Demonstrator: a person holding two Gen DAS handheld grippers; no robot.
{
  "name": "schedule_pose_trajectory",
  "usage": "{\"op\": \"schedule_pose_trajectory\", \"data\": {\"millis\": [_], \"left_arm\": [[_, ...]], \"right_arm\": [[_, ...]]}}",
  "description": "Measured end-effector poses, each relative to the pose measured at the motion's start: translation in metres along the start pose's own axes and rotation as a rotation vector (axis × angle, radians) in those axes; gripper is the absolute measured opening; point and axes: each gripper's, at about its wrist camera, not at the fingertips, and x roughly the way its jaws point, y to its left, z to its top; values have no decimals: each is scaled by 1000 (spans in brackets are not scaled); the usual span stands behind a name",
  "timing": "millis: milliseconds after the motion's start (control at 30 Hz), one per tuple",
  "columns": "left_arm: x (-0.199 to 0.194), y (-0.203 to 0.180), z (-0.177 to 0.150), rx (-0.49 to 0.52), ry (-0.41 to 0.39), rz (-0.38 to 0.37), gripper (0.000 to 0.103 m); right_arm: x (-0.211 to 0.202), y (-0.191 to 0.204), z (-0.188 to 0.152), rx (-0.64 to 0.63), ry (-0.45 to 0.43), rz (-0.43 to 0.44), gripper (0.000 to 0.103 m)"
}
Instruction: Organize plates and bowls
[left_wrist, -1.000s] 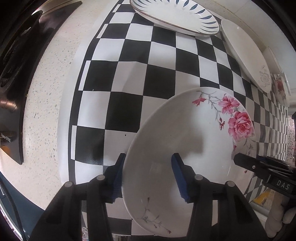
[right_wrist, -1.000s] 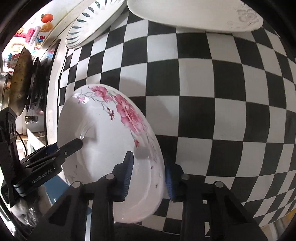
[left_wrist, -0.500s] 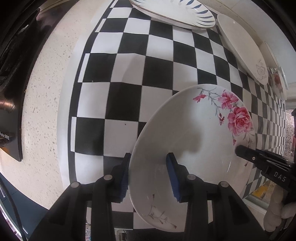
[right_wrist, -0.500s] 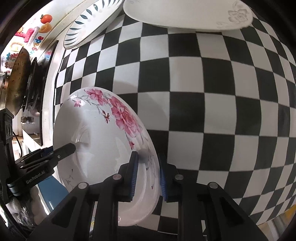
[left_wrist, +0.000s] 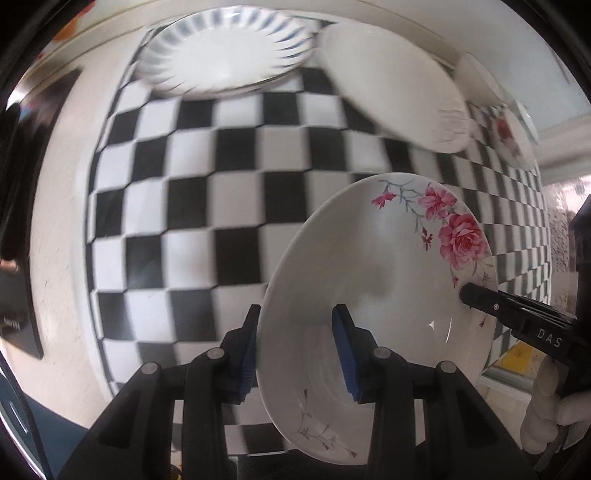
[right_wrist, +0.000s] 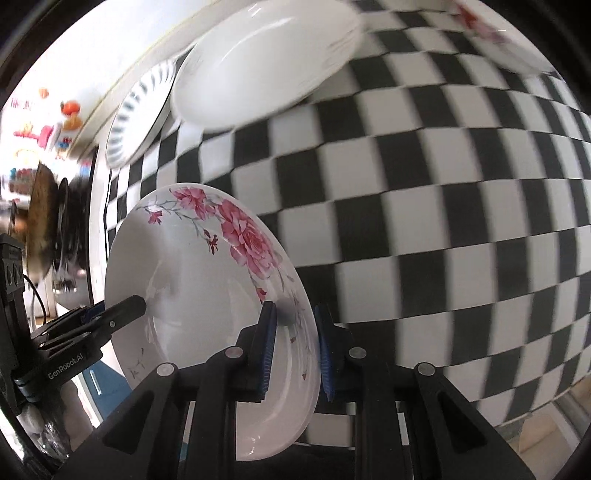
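Above the checkered cloth (left_wrist: 207, 206), rose plate (left_wrist: 373, 295) tilted rim-up.

Rose plate (left_wrist: 380, 280) between both claws; two plates (left_wrist: 225, 55) behind.

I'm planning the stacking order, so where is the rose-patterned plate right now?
The rose plate is held over the checkered mat, the left gripper and right gripper each pinching its rim, nearer than the blue-rimmed plate.
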Motion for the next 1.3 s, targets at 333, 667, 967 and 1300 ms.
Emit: {"op": "schedule_pose_trajectory", "data": {"millis": [333,667,967,1300], "left_arm": [[16,-88,26,83,17,-9,35],[57,-147,40,66,65,-1,35],[73,-132,30,12,98,31,35],[73,-152,31,-18,82,56,35]], "right_arm": [[-50,-93,17,84,-56,2,23],[-53,-163,45,93,-25,-17,23],[-32,-181,53,41,32,-32,23],[-28,-187,59,16,45,-4,23]]}}
